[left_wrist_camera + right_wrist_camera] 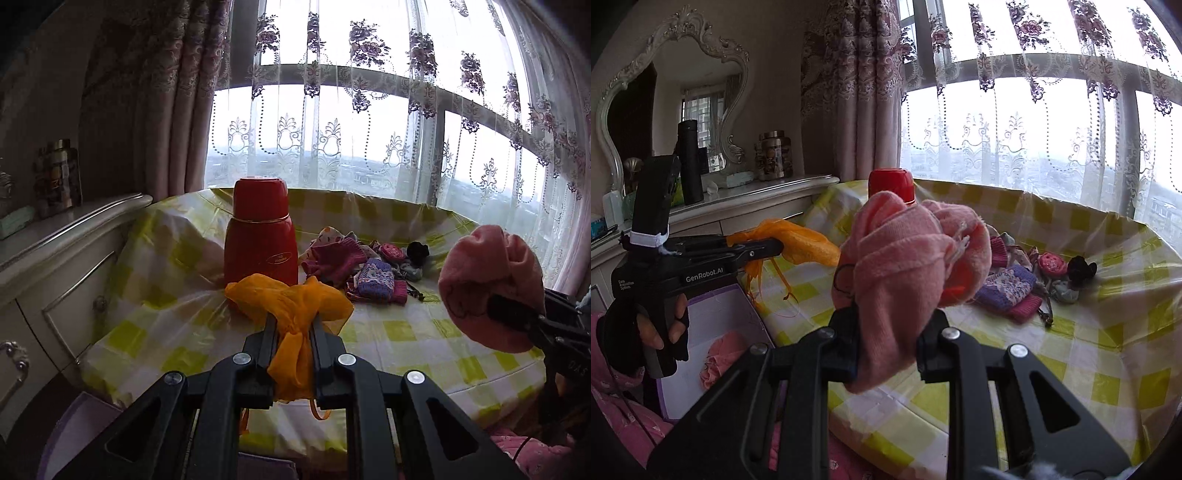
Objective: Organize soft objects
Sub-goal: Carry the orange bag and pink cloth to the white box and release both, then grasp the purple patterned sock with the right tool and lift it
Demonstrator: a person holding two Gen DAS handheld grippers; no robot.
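My left gripper [293,321] is clamped on a thin scarf [291,299], which bunches ahead of my fingertips and trails back between them, above the near part of the table [406,332]. Just behind the scarf a thermos [261,236] stands upright on the table. To the thermos's right lies a pile of small knitted things [365,269], toward the table's far side. My right gripper [890,321] is to the right of the left one and grips a knitted hat [908,251] held above the table. Left of the table stands a dresser [55,236], with a jar [59,177] on top. Below my left gripper, beside the table's near edge, an open box [701,332] holds another soft item [720,354].
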